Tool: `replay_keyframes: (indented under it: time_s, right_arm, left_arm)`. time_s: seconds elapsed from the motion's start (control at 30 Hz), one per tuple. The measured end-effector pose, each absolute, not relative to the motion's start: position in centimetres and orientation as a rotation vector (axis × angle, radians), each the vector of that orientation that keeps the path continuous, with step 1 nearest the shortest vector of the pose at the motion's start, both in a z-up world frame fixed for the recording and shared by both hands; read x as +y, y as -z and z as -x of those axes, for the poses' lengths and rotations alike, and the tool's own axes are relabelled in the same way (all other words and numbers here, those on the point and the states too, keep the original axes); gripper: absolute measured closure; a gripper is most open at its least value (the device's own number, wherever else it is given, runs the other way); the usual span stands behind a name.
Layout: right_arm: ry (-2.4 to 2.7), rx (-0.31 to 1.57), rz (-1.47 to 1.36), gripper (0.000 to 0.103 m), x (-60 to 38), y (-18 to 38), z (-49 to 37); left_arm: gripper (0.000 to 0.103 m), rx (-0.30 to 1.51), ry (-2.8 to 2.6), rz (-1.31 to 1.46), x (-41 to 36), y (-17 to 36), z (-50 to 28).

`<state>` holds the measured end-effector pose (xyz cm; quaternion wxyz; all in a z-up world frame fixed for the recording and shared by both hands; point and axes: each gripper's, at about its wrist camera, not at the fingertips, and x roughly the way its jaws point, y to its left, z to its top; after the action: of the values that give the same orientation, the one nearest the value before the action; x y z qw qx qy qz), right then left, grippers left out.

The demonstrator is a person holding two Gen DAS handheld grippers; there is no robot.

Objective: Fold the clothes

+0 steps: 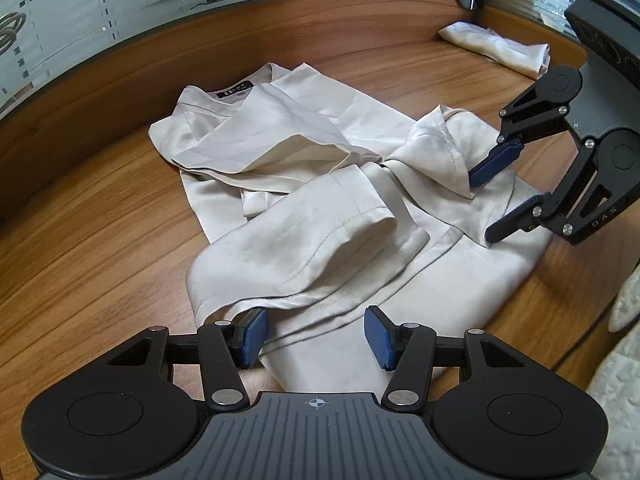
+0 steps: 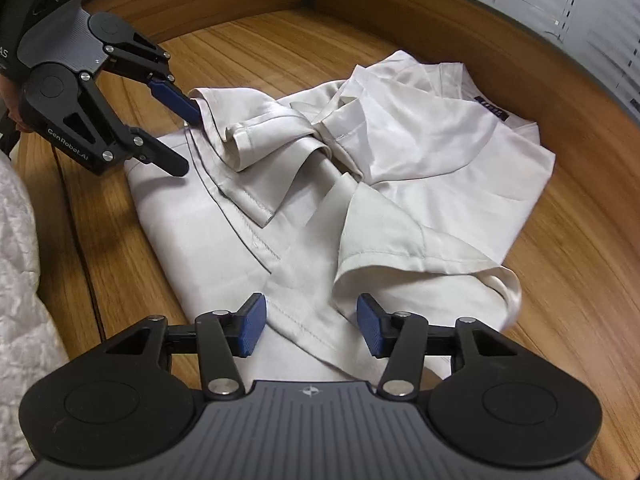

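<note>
A cream, satin-like shirt [image 1: 320, 208] is spread loosely over the wooden table [image 1: 100, 240], near its middle. The cloth is glossy and heavily creased, with soft ridges and shadowed folds. Its collar, with a small dark label [image 1: 236, 91] sewn inside, is seen at the far left in the left wrist view. One sleeve [image 1: 320, 220] is laid across the body, its stitched cuff turned toward the right. A second flap of cloth is bunched up on the right side, next to the right gripper [image 1: 486, 204]. The near hem is flat and lies in layered edges.

The left gripper [image 1: 316, 336] is held over the near hem with its blue pads set moderately wide; cloth lies under and between them, but no pinch is seen. The right gripper's fingers are likewise parted, one blue pad [image 1: 494, 162] beside the bunched flap, and nothing is clamped.

A second, folded pale garment [image 1: 496, 46] is seen at the far right corner of the table. Frosted glass [image 1: 120, 8] is seen behind the table.
</note>
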<state>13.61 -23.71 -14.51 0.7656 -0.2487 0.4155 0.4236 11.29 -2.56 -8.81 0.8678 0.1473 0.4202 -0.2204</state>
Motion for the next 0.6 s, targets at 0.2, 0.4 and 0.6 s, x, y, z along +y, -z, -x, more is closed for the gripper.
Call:
replay_keyframes:
  time_s: [0.2,0.4,0.6]
  right_arm:
    - [-0.923,0.911,0.489,0.047,-23.92,15.07,-13.88]
    - [-0.922,0.917,0.453,0.05,-24.23,15.15,-14.08]
    - [-0.926,0.925,0.438,0.071,-23.93,14.93,-14.34]
  left_arm:
    - [0.046,0.876,0.465,-0.341,-3.1,9.32,-11.75]
    - [0.053,0.874,0.475,-0.349,-3.24,9.62,-11.8]
    - [0.074,0.871,0.507,-0.338,-3.42,9.61,-11.8]
